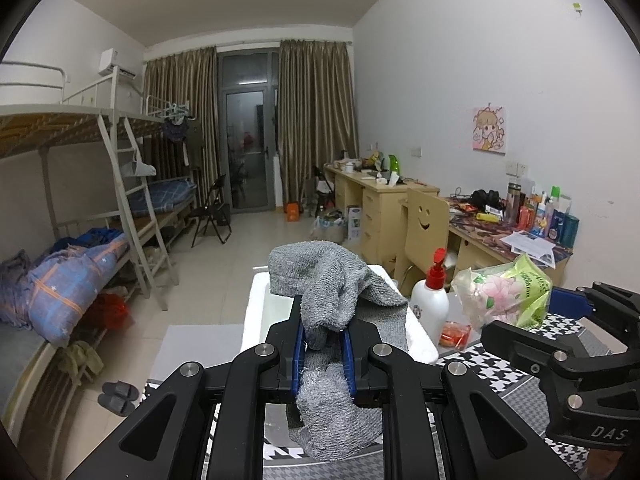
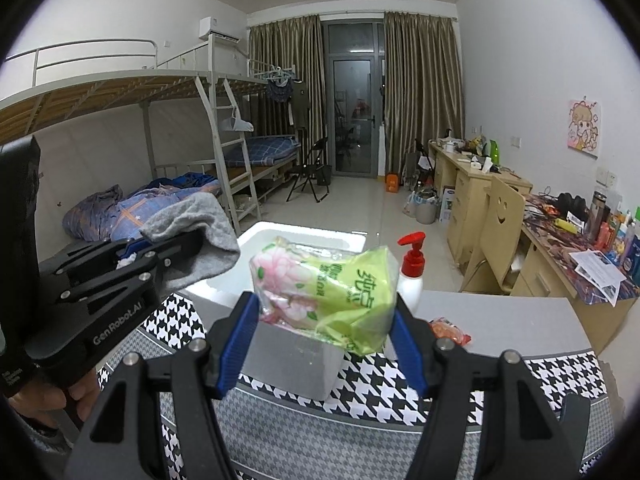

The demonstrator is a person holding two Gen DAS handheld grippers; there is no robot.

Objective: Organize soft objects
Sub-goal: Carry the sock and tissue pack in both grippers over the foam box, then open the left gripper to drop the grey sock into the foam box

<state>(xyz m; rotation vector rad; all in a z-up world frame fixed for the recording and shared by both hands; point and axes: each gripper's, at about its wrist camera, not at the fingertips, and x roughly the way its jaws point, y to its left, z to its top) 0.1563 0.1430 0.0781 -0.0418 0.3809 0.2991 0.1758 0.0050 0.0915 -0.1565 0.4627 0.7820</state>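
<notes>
From the left wrist view, the left hand-held gripper (image 1: 323, 350) has its blue pads squeezed nearly together on a gray knit cloth (image 1: 328, 292). The cloth runs long from near the camera out to the front; one end hangs down behind the pads, and the other flops forward over the rim of a white foam box (image 1: 420, 340). A white pump bottle (image 1: 430, 304) with a red top stands just right of the box. The right hand-held gripper (image 1: 532, 320) is further right, with a green tissue pack (image 1: 506, 294) in it. The letters "DAS" show on its black body.

From the right wrist view, the right hand-held gripper (image 2: 326, 316) stands fairly wide, with a pad pressed on each end of the green tissue pack (image 2: 324, 290). The pack lies sideways between the pads, above the white foam box (image 2: 288, 372) on the checked tabletop (image 2: 400, 392). It has pink flowers and green Chinese writing that I cannot read. On the left, the left hand-held gripper (image 2: 188, 244) holds the gray knit cloth (image 2: 200, 232). Its side says "GenRobot.AI"
</notes>
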